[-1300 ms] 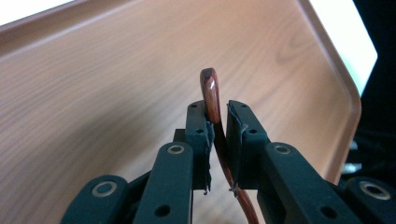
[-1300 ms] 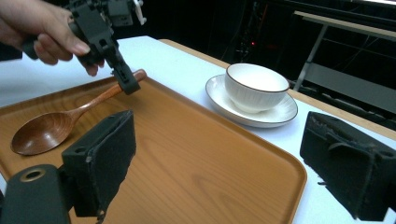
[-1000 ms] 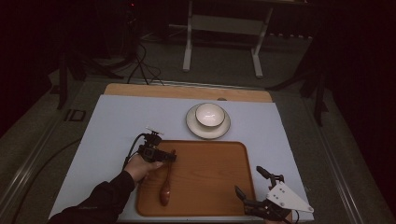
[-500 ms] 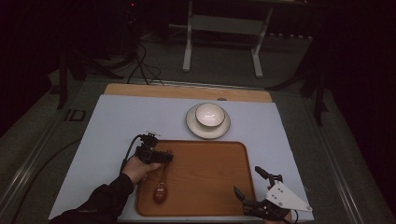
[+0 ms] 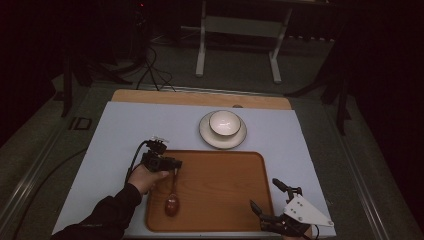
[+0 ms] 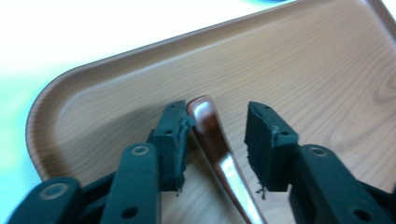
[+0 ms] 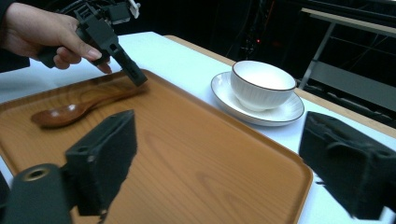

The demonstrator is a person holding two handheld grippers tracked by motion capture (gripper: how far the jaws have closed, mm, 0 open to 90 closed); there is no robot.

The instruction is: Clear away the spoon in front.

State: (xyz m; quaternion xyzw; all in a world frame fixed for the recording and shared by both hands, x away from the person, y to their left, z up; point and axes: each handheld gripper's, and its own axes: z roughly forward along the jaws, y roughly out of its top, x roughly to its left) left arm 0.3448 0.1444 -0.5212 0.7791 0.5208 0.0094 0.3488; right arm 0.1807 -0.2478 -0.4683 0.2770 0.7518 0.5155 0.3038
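A brown wooden spoon [image 5: 171, 204] lies on the wooden tray [image 5: 225, 200], bowl toward the near edge and handle pointing away. My left gripper [image 5: 176, 167] stands over the tray's left side with its jaws apart around the handle tip [image 6: 212, 135]; the handle rests against the left pad [image 6: 175, 135] and a gap shows at the right pad. In the right gripper view the spoon [image 7: 70, 112] lies flat under that gripper [image 7: 137, 79]. My right gripper [image 5: 264, 192] is open with nothing between its fingers, at the tray's near right corner.
A white bowl [image 5: 223, 122] sits on a white saucer [image 5: 240, 137] just beyond the tray's far edge. The tray rests on a pale mat [image 5: 120, 135] over the table. A metal stand [image 5: 235, 30] and cables lie on the floor behind.
The spoon's bowl has shifted slightly to the left on the tray. Both hands have stayed almost where they were.
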